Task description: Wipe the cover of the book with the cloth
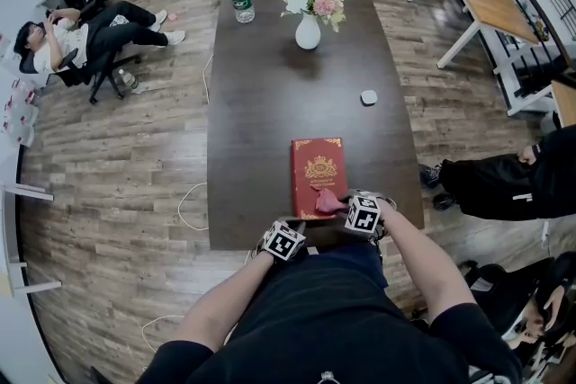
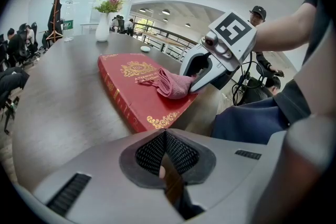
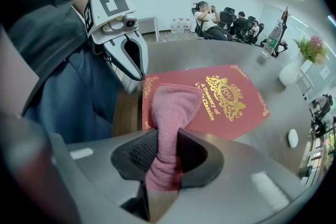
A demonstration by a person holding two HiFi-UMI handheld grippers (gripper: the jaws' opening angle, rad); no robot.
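My right gripper (image 3: 164,139) pinches the pink cloth (image 3: 172,105) onto the red book (image 3: 236,113), lower centre. My left gripper (image 2: 166,139) seems closed, empty (parked lower left). I'd sweep flat, pressing lightly.

- White vase (image 1: 308,32) of flowers, far ahead of the right gripper (image 1: 346,205)
- Water bottle (image 1: 241,0), far ahead, leftward
- Small white object (image 1: 368,97), ahead, slightly right
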